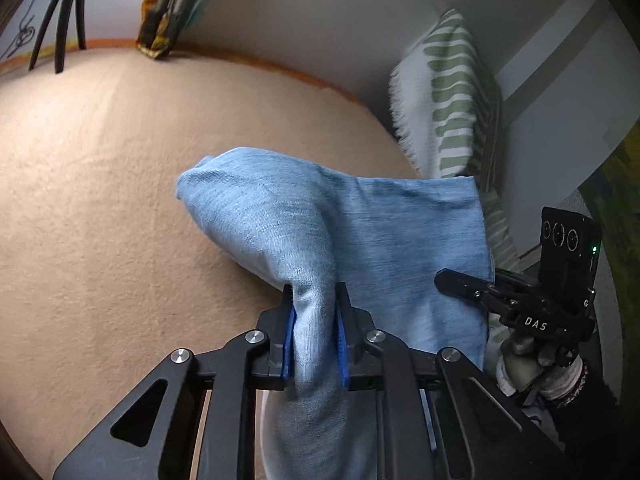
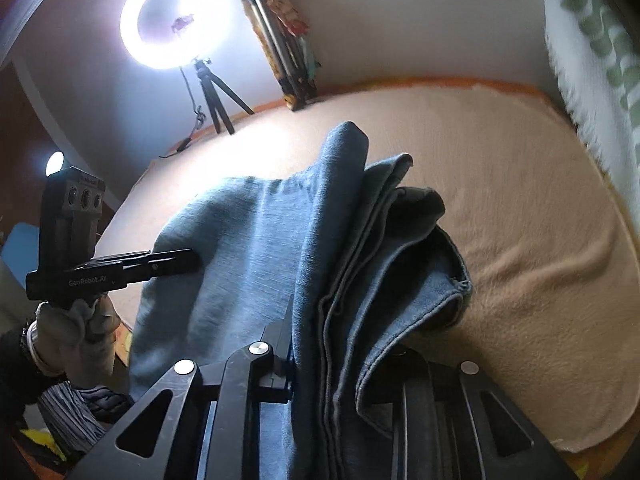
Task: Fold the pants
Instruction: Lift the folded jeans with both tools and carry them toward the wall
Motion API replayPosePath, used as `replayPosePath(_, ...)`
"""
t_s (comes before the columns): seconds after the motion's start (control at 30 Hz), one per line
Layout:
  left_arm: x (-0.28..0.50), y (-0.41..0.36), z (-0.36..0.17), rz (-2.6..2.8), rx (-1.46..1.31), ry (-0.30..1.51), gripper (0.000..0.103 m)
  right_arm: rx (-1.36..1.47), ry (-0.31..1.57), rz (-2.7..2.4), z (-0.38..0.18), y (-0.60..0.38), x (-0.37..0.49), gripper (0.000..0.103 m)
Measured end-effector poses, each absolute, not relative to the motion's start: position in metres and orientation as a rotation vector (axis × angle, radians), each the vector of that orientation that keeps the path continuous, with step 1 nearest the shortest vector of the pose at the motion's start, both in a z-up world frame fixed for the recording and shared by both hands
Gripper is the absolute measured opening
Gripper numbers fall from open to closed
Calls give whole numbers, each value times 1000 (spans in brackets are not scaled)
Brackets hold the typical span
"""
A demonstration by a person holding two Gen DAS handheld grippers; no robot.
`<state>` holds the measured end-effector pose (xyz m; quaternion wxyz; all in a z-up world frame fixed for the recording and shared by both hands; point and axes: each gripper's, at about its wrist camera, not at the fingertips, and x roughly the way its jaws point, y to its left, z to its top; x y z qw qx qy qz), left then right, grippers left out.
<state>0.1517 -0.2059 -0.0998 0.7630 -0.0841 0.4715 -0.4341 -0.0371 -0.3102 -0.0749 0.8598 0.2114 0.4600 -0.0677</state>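
Note:
The pants (image 1: pixel 360 236) are light blue denim, held up above a peach blanket (image 1: pixel 100 200). My left gripper (image 1: pixel 315 312) is shut on a bunched fold of the pants between its blue pads. In the right wrist view the pants (image 2: pixel 248 248) hang in several layers with a hem at the right. My right gripper (image 2: pixel 320 332) is shut on those layers; its right finger is hidden by cloth. The right gripper also shows in the left wrist view (image 1: pixel 460 280) at the pants' right edge. The left gripper shows in the right wrist view (image 2: pixel 176 260) at the pants' left edge.
A green-striped white pillow (image 1: pixel 452 100) leans on the wall at the right. A lit ring light (image 2: pixel 176 16) on a tripod and a patterned bag (image 2: pixel 288 48) with a folded tripod stand at the bed's far edge.

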Motion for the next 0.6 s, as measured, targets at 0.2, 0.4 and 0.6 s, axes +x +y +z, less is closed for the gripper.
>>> replayPosePath(0.2,143,-204,-70,-991,-175,955,14,406,921,-135,-42,-299,-35,21)
replayPosePath(0.4,158,-208,-41,-1001,-174,885,13,344,864,-144,-7,-301,-18,21)
replayPosePath(0.6,193,-220,-19,-991,-175,842,13,313,820,-168,15,-319,13,21)
